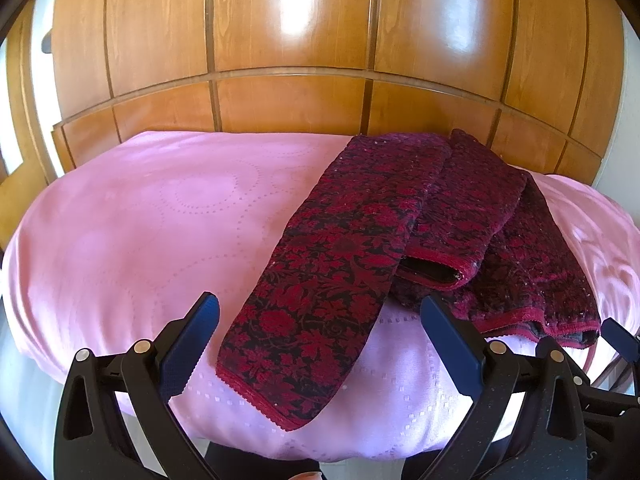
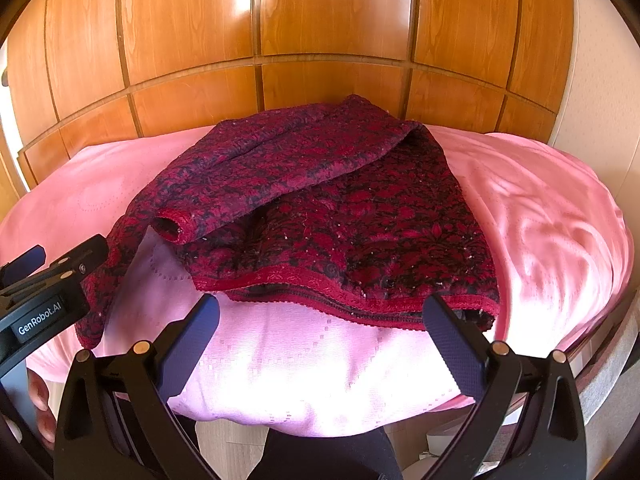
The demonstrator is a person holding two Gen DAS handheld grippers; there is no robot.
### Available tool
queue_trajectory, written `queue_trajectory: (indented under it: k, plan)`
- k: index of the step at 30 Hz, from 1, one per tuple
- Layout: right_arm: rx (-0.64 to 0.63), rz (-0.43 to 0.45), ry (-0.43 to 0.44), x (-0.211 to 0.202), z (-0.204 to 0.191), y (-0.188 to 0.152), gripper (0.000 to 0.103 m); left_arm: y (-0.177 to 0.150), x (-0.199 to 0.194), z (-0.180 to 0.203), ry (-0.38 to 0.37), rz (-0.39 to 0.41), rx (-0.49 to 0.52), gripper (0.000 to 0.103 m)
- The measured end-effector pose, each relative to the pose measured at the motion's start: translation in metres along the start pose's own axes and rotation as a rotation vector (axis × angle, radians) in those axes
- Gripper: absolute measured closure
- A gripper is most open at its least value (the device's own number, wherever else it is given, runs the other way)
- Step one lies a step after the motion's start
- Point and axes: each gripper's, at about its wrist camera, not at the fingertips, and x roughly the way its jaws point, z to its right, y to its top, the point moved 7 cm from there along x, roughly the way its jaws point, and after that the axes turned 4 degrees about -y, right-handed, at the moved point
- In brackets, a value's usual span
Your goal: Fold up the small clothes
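Garment: dark red floral knitted sweater (image 2: 340, 216) lies on the pink patterned tablecloth (image 2: 304, 360), one sleeve crossed over the body, the other trailing near-left.
Left gripper (image 1: 320, 344): released, empty, flanking the trailing sleeve's cuff.
Right gripper (image 2: 320, 344): released, empty, facing the hem, apparently for the next fold.

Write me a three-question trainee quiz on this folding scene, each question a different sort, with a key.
1. True or false: the left gripper has its jaws shut on the red floral sweater.
2. Multiple choice: the sweater lies on A) a bare wooden floor, B) a pink cloth, C) a grey tray.
3. Fill in: one sleeve stretches out toward the near edge, while the other sleeve is folded across the ____ of the sweater.

Key: 1 false, both the left gripper and the right gripper are open and hold nothing; 2 B; 3 body.
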Motion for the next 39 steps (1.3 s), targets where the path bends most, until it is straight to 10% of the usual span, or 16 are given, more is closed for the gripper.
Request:
queue_trajectory:
  k: [13, 22, 28, 32, 39]
  plan:
    - [0.070, -0.030, 0.111, 0.007, 0.009, 0.005, 0.002, 0.013, 0.013, 0.001, -0.011, -0.013, 0.105, 0.003]
    - [0.265, -0.165, 0.437, 0.039, -0.003, 0.048, 0.043, -0.010, 0.031, 0.013, -0.096, -0.081, 0.211, 0.006]
    - [0.271, -0.269, 0.481, 0.093, -0.033, 0.072, 0.046, -0.018, 0.058, -0.012, -0.071, -0.158, 0.128, 0.039]
    - [0.233, -0.300, 0.480, 0.116, -0.052, 0.082, 0.075, -0.014, 0.062, -0.024, -0.111, -0.179, 0.066, 0.081]
    - [0.063, -0.028, 0.314, 0.071, -0.017, 0.138, 0.093, 0.049, 0.056, -0.075, -0.096, -0.066, -0.094, 0.090]
